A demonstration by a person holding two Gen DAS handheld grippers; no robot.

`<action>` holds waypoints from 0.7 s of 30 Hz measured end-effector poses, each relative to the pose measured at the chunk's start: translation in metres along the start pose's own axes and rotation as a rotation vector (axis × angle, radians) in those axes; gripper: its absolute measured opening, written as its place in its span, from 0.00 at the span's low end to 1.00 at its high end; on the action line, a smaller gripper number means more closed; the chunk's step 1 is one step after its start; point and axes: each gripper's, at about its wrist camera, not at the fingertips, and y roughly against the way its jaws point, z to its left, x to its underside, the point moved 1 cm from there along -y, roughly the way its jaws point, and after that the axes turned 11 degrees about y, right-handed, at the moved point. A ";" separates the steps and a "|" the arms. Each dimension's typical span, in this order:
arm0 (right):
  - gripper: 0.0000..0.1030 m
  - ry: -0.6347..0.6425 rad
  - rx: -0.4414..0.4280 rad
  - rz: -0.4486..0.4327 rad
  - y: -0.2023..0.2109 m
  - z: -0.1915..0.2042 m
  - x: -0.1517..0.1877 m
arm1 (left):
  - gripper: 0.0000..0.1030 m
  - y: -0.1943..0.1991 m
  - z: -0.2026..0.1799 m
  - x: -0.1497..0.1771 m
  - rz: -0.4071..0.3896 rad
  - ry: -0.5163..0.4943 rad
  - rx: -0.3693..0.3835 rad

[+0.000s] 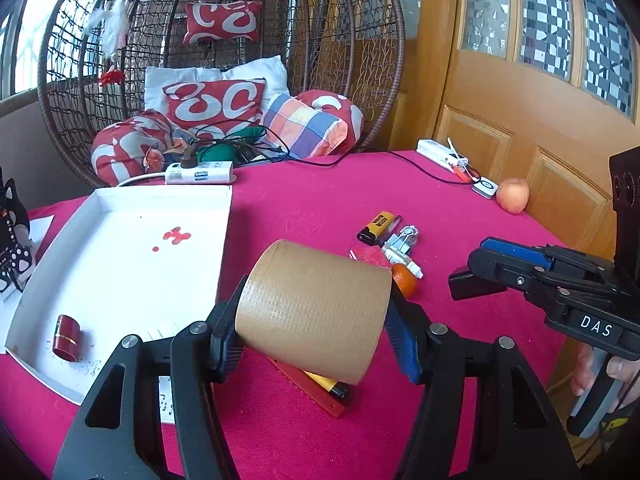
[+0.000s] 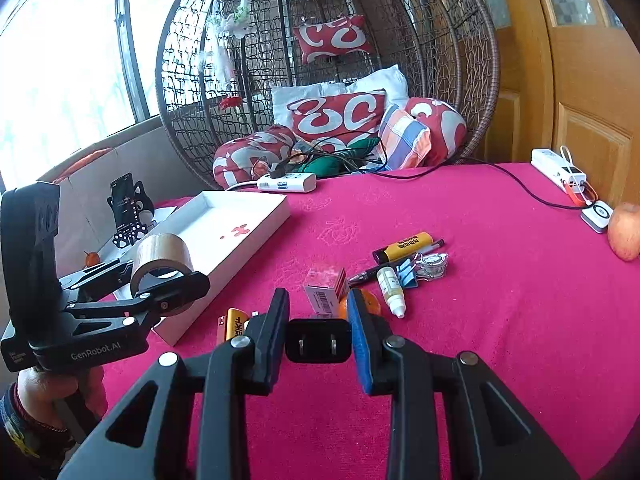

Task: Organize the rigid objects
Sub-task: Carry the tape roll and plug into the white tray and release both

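Tape roll (image 1: pixel 316 312) clamped sideways in left gripper (image 1: pixel 314 334), tilted down over pink tablecloth (image 1: pixel 304 200) beside white tray (image 1: pixel 120 264), right wrist view: black plug (image 2: pixel 319 340) pinched in right gripper (image 2: pixel 319 330), angled down above tablecloth, prongs facing the camera.

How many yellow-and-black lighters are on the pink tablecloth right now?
2. One lighter lies beside the pens; another lighter, partly hidden, lies near the white tray. More may be hidden behind the grippers.
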 end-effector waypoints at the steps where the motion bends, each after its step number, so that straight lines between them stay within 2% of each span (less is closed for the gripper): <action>1: 0.28 0.006 -0.001 -0.001 -0.001 0.003 -0.003 | 0.60 0.002 0.003 -0.001 -0.005 0.006 0.000; 11: 0.28 0.086 -0.023 -0.008 -0.010 0.033 -0.025 | 0.60 0.023 0.039 -0.011 -0.063 0.084 -0.015; 21: 0.28 0.175 -0.066 0.022 -0.040 0.073 -0.046 | 0.60 0.040 0.091 -0.014 -0.115 0.194 -0.057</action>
